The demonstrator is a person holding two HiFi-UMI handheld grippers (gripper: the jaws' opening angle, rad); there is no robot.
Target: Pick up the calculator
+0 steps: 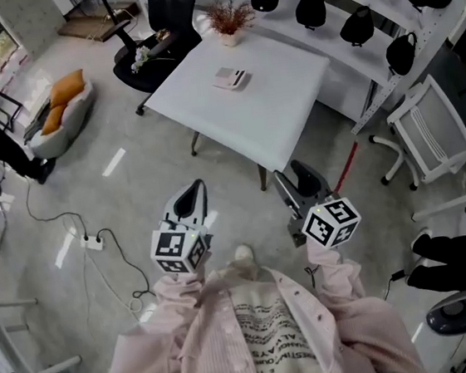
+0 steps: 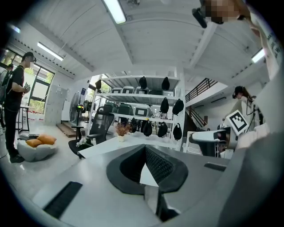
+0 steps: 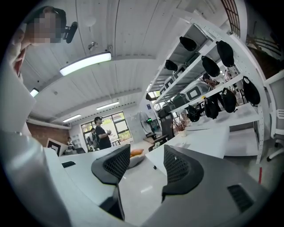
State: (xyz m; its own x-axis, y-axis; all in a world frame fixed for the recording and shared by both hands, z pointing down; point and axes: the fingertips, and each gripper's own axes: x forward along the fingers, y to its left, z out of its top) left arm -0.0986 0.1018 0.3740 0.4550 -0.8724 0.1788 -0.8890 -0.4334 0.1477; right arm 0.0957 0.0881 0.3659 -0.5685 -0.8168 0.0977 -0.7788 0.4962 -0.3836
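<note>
The calculator (image 1: 230,78) is a small pale slab lying near the far middle of the white table (image 1: 275,118), well ahead of both grippers. My left gripper (image 1: 189,201) hangs over the grey floor in front of the table's near corner; its jaws meet at the tips with nothing between them (image 2: 144,148). My right gripper (image 1: 298,184) sits just below the table's near edge. It is open, with a clear gap between its black ribbed pads (image 3: 146,166). The calculator cannot be made out in either gripper view.
A potted dry plant (image 1: 229,19) stands at the table's far edge, with a black office chair (image 1: 157,31) behind it. Shelves with black bags (image 1: 357,25) run along the right, by a white chair (image 1: 427,130). A beanbag (image 1: 61,109) and power strip (image 1: 94,242) lie left.
</note>
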